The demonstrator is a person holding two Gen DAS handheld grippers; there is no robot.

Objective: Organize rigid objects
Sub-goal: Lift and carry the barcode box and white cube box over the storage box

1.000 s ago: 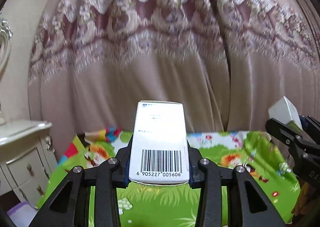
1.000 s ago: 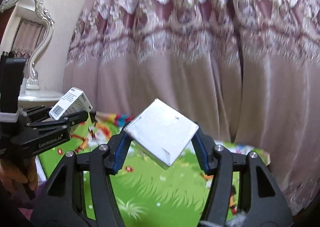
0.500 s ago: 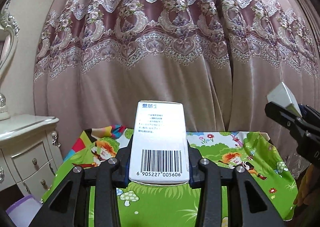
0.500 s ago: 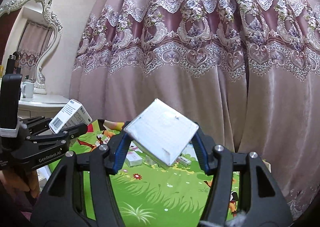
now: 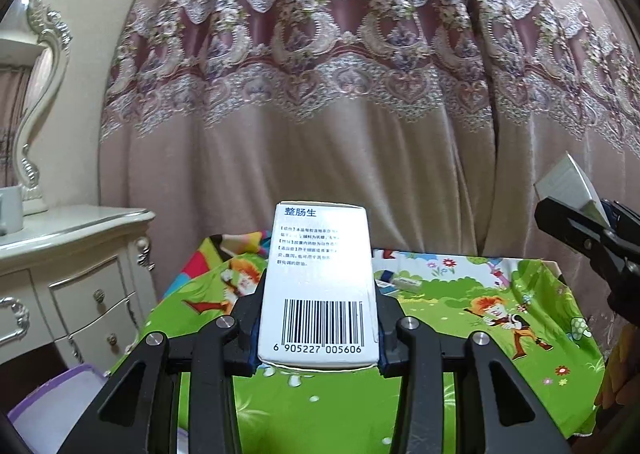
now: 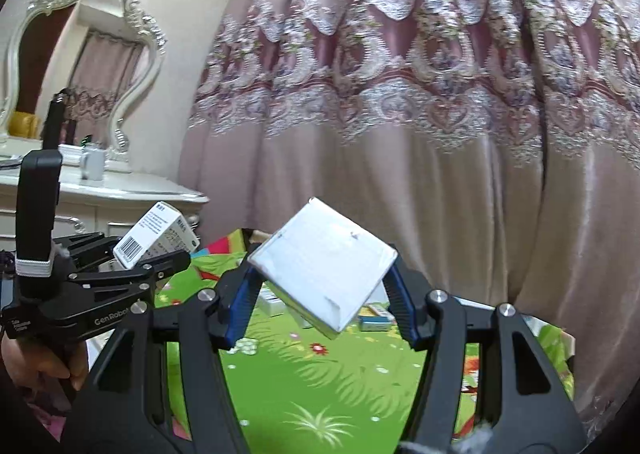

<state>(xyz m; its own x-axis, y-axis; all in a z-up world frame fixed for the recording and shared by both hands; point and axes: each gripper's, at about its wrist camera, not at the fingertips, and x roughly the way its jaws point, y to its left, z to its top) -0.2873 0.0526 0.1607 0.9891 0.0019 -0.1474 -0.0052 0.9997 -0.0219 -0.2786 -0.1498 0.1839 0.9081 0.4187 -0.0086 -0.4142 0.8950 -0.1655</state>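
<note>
My left gripper (image 5: 318, 330) is shut on a white medicine box with a barcode (image 5: 320, 286), held upright above the table. The same gripper (image 6: 160, 258) and box (image 6: 154, 234) show at the left of the right wrist view. My right gripper (image 6: 320, 294) is shut on a plain white box (image 6: 324, 270), gripped at two corners and tilted like a diamond. That box (image 5: 568, 183) shows at the right edge of the left wrist view. Several small boxes (image 6: 374, 320) lie on the green cartoon tablecloth (image 6: 320, 382) at the far side.
A pink lace curtain (image 5: 340, 113) hangs right behind the table. A white dresser (image 5: 68, 266) with an ornate mirror (image 6: 76, 53) and a white mug (image 6: 93, 163) stands to the left. A purple-rimmed bin (image 5: 52, 410) sits low left.
Both views have tilted down and steadied, so more of the tablecloth and its far boxes shows. Both grippers keep the same hold on their boxes.
</note>
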